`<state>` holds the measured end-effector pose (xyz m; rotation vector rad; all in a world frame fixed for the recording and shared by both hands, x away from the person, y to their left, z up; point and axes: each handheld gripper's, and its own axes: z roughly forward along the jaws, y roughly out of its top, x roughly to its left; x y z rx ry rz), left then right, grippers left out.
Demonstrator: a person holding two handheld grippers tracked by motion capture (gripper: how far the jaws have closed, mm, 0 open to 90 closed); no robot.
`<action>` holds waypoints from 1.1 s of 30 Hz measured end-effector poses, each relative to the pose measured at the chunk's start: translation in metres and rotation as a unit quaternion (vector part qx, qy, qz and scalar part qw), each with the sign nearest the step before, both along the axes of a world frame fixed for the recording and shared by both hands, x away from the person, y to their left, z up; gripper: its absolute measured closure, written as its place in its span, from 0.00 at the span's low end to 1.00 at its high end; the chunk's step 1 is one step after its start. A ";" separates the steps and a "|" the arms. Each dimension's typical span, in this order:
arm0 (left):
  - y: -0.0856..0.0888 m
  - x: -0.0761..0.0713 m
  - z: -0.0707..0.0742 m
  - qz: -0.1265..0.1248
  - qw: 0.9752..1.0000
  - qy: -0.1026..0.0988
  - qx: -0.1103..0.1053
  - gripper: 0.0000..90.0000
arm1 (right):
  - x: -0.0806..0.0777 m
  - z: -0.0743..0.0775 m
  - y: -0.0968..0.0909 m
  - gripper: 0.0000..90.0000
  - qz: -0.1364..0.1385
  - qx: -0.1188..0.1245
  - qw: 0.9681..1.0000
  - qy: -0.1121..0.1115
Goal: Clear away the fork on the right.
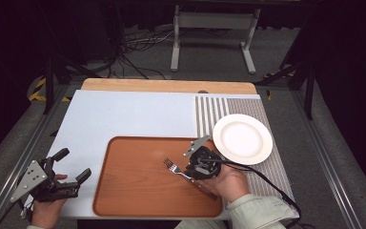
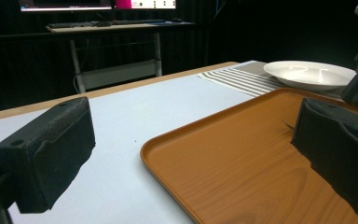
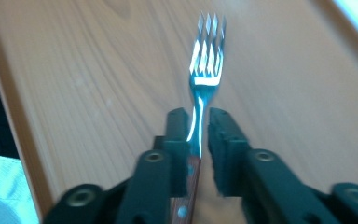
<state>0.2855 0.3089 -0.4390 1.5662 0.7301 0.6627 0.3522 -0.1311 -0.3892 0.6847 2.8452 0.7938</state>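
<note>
Fingers first: from the high view, your right gripper (image 1: 196, 168) sits over the near right part of the brown tray (image 1: 124, 191), closed on the fork (image 1: 176, 170), whose tines point left and away from you. Your left gripper (image 1: 71, 167) rests off the tray at the near left of the bench (image 1: 124, 114), fingers spread and empty. A white plate (image 1: 242, 139) stands on the striped mat (image 1: 209, 112), just right of the tray.

Left gripper view: both pads stand wide apart with nothing between them; the tray's rim (image 2: 168, 140) runs ahead and the plate (image 2: 307, 74) lies far right.

Right gripper view: your fingers (image 3: 179, 135) pinch the fork (image 3: 205, 65) at its neck, just above the wooden handle, tines flat on the tray.

You appear to be at the grasp step. Next calls for a straight lift, keeping the fork level so it doesn't swivel in the pinch.
</note>
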 end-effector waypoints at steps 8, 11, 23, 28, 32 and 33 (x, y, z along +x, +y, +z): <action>0.000 0.000 0.000 0.000 1.000 -0.001 0.002 0.00 | 0.003 -0.004 0.015 1.00 0.062 0.036 0.997 -0.037; 0.000 0.001 -0.001 -0.001 1.000 0.000 0.002 0.00 | 0.007 -0.008 0.025 1.00 0.071 0.023 0.997 -0.030; 0.001 0.001 -0.001 -0.001 1.000 0.001 0.002 0.00 | 0.020 -0.029 0.045 1.00 0.097 0.002 0.995 -0.008; 0.001 0.001 -0.001 -0.001 1.000 0.001 0.002 0.00 | 0.023 -0.036 0.046 1.00 0.093 -0.012 0.996 0.000; 0.001 0.001 -0.001 -0.001 1.000 0.004 0.001 0.00 | 0.025 -0.038 0.046 1.00 0.092 -0.018 0.996 0.003; 0.001 0.001 -0.001 -0.001 1.000 0.005 0.001 0.00 | 0.025 -0.039 0.046 1.00 0.092 -0.020 0.996 0.004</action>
